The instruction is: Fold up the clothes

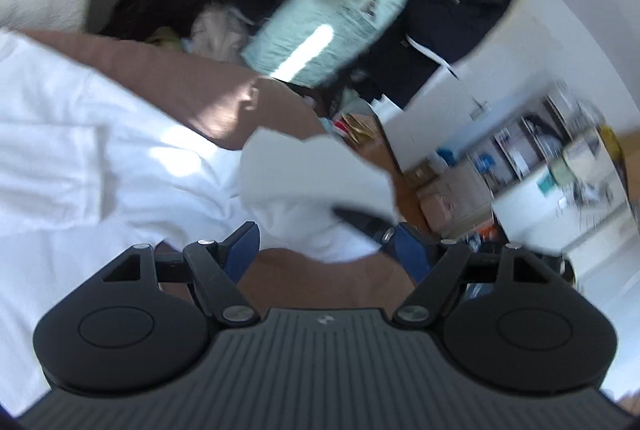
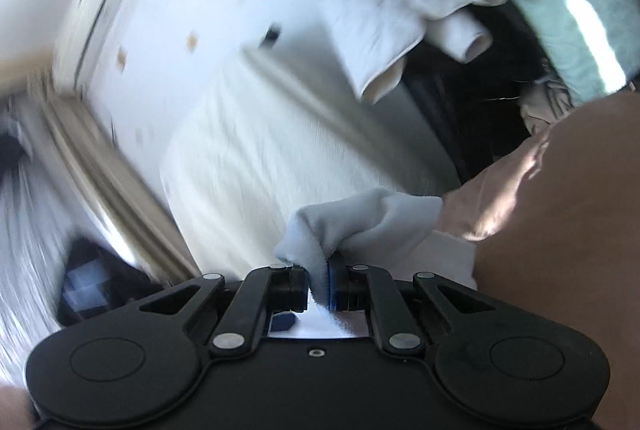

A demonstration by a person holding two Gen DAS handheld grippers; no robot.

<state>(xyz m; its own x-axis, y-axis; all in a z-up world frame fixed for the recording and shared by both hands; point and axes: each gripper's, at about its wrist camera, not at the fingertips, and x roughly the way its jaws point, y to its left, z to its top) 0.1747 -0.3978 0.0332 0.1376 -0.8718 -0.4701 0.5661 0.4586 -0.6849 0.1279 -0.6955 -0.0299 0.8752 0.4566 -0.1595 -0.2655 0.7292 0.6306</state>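
Your right claw (image 2: 319, 286) is clamped on a fold of the white shirt (image 1: 100, 150) to lift it off the brown bed (image 1: 280, 278), while your left claw (image 1: 320, 242) stands open around another bunch.

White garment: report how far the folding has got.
Done: nothing looks finished; the white garment lies spread and rumpled on the brown cover. In hand: the right gripper is shut on a bunched edge of it, while the left gripper is open with cloth between its fingers. Left: all the folds.
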